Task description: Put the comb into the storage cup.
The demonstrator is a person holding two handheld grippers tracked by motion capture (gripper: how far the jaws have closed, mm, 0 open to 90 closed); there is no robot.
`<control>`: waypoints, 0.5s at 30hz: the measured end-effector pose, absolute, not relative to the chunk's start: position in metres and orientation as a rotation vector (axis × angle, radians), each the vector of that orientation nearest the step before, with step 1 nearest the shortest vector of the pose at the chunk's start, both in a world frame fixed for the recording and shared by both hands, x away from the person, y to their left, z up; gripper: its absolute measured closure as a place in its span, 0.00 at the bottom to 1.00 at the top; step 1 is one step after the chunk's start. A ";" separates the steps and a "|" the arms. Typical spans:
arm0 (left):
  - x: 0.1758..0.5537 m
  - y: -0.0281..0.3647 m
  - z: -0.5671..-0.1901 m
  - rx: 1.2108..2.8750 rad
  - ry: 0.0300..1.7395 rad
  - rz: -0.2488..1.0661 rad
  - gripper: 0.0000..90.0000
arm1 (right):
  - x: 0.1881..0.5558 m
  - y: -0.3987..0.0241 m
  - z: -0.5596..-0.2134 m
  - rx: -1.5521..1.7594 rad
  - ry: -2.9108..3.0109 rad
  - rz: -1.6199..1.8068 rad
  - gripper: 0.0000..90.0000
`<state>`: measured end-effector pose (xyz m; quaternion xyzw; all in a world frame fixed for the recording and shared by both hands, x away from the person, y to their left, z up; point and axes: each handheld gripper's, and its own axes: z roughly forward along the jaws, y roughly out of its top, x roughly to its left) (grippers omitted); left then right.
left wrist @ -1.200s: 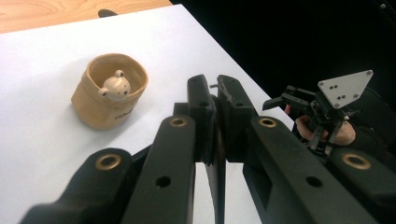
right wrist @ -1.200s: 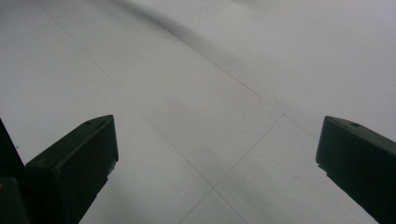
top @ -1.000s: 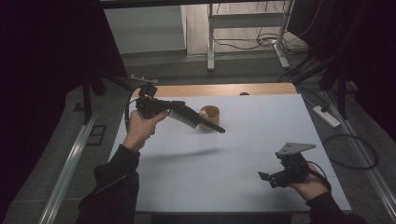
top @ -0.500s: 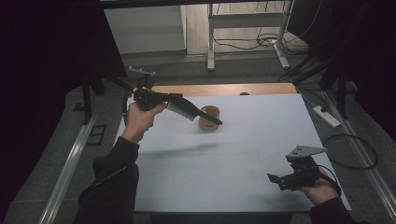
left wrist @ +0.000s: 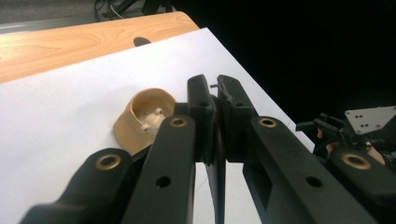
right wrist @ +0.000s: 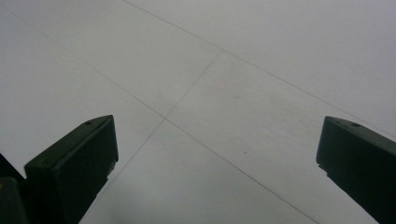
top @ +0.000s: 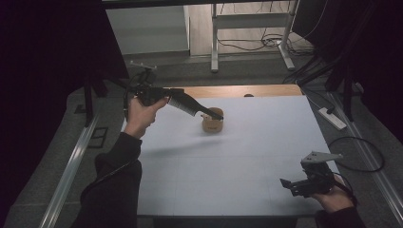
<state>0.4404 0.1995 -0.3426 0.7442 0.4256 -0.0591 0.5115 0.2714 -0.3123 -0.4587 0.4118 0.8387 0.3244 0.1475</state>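
Resting on the white table near its far wooden edge, the tan cup-shaped piece lies tipped, hollow interior exposed. The left gripper, jaws closed on nothing, hovers just above the piece. The right gripper, jaws spread wide, sits well apart from it.

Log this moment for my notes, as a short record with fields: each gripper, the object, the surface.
left gripper: shut, nothing seen between its jaws, raised beside the cup
right gripper: open, jaws wide apart over bare table, holds nothing
object: small tan round cup-shaped piece, open hollow showing in the left gripper view
surface: white table, with a light wooden strip along its far edge
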 end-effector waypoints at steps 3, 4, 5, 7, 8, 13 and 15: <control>0.443 0.200 -0.341 1.791 1.030 -0.132 0.93 | 0.270 -0.314 -0.458 1.198 2.400 0.934 0.00; 0.444 0.200 -0.340 1.789 1.034 -0.132 0.93 | 0.269 -0.316 -0.457 1.206 2.397 0.930 0.00; 0.446 0.200 -0.339 1.788 1.038 -0.126 0.93 | 0.268 -0.316 -0.457 1.209 2.395 0.928 0.00; 0.448 0.200 -0.339 1.789 1.044 -0.123 0.93 | 0.267 -0.318 -0.457 1.210 2.392 0.923 0.00; 0.449 0.200 -0.339 1.789 1.046 -0.120 0.93 | 0.267 -0.318 -0.457 1.209 2.391 0.924 0.00; 0.453 0.201 -0.338 1.792 1.057 -0.112 0.93 | 0.265 -0.321 -0.456 1.217 2.379 0.932 0.00; 0.455 0.202 -0.338 1.789 1.067 -0.107 0.93 | 0.264 -0.322 -0.455 1.221 2.375 0.934 0.00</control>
